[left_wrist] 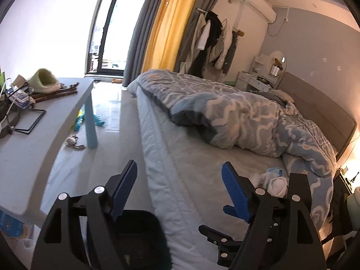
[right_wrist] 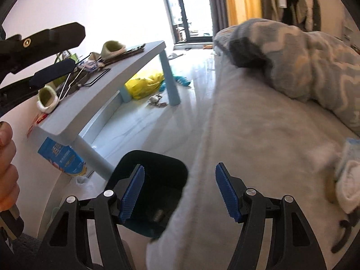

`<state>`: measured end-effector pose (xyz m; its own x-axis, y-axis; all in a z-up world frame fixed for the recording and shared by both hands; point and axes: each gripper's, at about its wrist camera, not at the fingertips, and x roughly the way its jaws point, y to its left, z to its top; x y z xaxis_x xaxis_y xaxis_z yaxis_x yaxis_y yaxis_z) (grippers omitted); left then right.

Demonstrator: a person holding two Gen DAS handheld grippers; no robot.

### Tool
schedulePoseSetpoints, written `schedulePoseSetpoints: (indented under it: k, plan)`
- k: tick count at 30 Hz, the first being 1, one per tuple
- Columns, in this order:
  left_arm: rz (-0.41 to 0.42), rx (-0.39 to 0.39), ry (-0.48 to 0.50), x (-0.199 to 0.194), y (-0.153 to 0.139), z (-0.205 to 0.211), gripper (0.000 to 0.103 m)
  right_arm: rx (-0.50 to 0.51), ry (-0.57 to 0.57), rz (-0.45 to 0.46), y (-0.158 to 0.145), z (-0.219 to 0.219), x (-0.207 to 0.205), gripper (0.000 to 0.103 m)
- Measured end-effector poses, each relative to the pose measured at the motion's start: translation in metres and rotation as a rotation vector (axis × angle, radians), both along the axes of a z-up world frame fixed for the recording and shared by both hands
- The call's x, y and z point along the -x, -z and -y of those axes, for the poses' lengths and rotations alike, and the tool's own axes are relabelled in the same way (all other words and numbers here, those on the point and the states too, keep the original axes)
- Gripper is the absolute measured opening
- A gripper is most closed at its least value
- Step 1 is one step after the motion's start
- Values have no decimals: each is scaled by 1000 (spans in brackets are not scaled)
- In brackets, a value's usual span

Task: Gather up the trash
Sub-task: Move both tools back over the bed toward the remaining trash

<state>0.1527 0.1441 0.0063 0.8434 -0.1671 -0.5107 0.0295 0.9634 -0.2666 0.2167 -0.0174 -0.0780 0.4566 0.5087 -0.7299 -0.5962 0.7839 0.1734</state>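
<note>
Left tool (left_wrist: 178, 190) stood open, nothing between blue pads (left_wrist: 124, 191). Bin (left_wrist: 140, 236) sat on floor directly below it, against bed (left_wrist: 198, 157) edge. Tissues (left_wrist: 273, 181) lay on bed just right of tool, beside quilt (left_wrist: 247, 121). Worktop (left_wrist: 27, 139) lay left of tool, slipper (left_wrist: 46, 79) on it. Right tool (right_wrist: 178, 190) also open and empty, bin (right_wrist: 157, 180) below its left pad, tissues (right_wrist: 347, 180) far right on bed. Hand (right_wrist: 6, 168) gripped left tool's handle at left edge.
</note>
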Motion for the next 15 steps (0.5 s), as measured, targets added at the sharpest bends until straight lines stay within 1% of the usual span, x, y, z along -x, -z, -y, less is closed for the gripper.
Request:
schedulePoseSetpoints:
  k: [3,10,12,15]
  plan:
    - [-1,-4,33,-6,2,20,82,1,32,5,-1,17,0,67]
    - [-26,-12,90,-19,13,63,82,10,76,24,-3,56,1,67]
    - [-26,-16,101,-21,14,73,82,14,93,34,-5,66,0,64]
    - [-23,-17,113,-24,15,85,82,13,125,36,-6,85,-2,63]
